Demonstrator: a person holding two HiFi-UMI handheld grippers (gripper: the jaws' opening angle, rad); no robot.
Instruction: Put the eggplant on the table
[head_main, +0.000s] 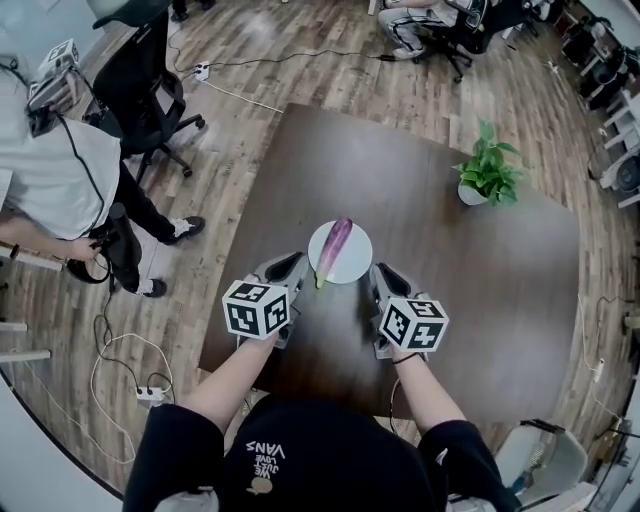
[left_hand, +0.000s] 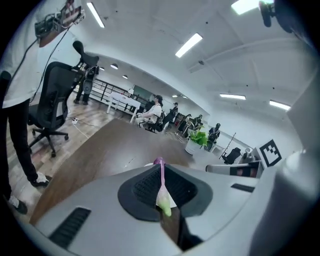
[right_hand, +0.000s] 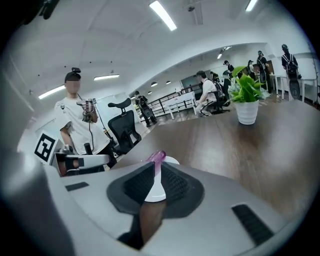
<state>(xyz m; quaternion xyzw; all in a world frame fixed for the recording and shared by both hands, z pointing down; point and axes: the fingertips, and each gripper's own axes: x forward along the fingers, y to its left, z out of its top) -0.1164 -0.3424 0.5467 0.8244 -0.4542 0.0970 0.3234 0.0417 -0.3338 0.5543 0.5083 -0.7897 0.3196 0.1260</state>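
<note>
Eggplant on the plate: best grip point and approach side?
Grip the eggplant across its purple middle, from above, tool jaws crosswise to its length. It lies flat and diagonal on the plate, green stem end over the near rim; that tapered end would likely slip.

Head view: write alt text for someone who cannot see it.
A purple eggplant lies on a white plate on a dark table, with the left gripper and right gripper flanking the plate, neither holding anything. A plant stands farther right; a person stands at left.

1 eggplant, 1 plate, 1 plant
</note>
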